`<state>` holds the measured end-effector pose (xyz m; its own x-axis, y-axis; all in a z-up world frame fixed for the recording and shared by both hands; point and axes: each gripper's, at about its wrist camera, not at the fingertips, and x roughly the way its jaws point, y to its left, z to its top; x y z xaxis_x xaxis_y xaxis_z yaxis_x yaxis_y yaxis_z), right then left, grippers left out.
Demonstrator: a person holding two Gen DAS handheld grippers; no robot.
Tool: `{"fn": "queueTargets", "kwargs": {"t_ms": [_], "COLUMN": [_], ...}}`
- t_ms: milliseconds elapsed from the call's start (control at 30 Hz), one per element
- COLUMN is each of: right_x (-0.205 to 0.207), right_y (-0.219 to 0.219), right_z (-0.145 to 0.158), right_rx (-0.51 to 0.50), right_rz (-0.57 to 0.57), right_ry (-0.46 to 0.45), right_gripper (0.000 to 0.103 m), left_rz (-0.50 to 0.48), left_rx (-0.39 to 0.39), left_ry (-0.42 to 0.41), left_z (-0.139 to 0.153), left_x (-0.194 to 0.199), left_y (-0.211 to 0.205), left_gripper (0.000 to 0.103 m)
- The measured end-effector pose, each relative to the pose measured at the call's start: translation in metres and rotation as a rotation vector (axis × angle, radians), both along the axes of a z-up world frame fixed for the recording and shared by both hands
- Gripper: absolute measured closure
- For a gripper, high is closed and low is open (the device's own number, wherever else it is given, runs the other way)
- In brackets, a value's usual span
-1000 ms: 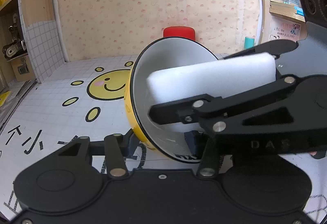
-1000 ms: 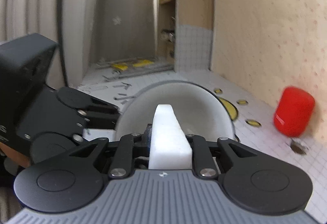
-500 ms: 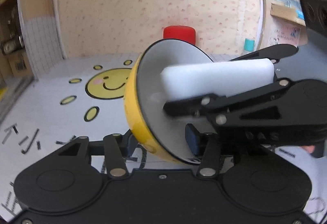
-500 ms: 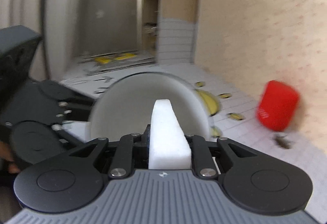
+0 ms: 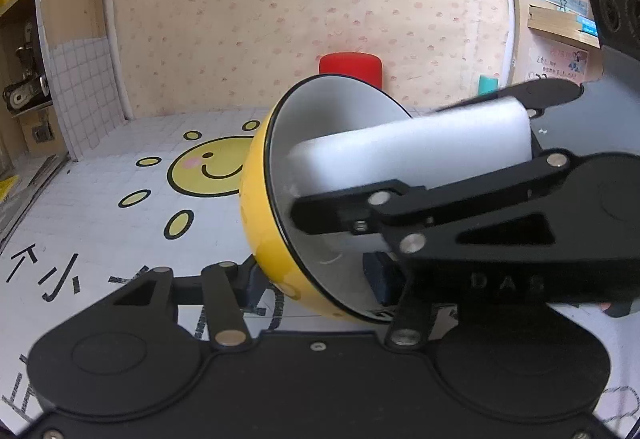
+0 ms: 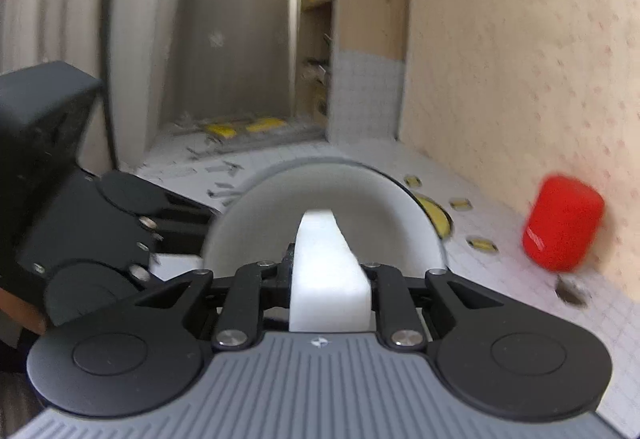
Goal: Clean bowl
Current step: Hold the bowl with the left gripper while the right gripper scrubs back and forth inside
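A: State of the right gripper (image 6: pixel 329 275)?
B: Clamped on the white sponge (image 5: pixel 412 151); the sponge's far end sits inside the bowl (image 5: pixel 276 199).

A: And the left gripper (image 5: pixel 316 279)?
B: It grips the yellow bowl by its lower rim, tilted on edge, opening toward the right gripper.

A: Surroundings?
B: A red container (image 5: pixel 350 67) stands at the bench's (image 5: pixel 100 223) far edge, against the wall, beyond the sun print (image 5: pixel 208 171).
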<state>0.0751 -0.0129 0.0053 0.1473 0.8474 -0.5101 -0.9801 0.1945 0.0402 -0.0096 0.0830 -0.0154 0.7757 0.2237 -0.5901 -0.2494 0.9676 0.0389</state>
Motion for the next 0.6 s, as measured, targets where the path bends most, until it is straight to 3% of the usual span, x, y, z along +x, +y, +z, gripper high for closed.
{"fn": "queueTargets", "kwargs": {"t_ms": [167, 300, 433, 600], "right_x": [0.005, -0.006, -0.014, -0.008], "right_y": [-0.004, -0.001, 0.004, 0.008], "right_z": [0.005, 0.005, 0.004, 0.006], "right_rx": [0.086, 0.131, 0.089, 0.059], "right_rz": [-0.067, -0.018, 0.058, 0.037], "right_ry": [-0.015, -0.040, -0.038, -0.007], "right_gripper": [0.082, 0.082, 0.082, 0.082], "left_rz": [0.003, 0.011, 0.015, 0.023], "left_rx": [0.004, -0.012, -0.011, -0.027], "left_ry": [-0.003, -0.006, -0.008, -0.007], "left_z": [0.000, 0.000, -0.001, -0.001], "left_x": [0.000, 0.000, 0.001, 0.006], "left_y": [-0.001, 0.000, -0.001, -0.001], "left_gripper": [0.051, 0.051, 0.051, 0.051]}}
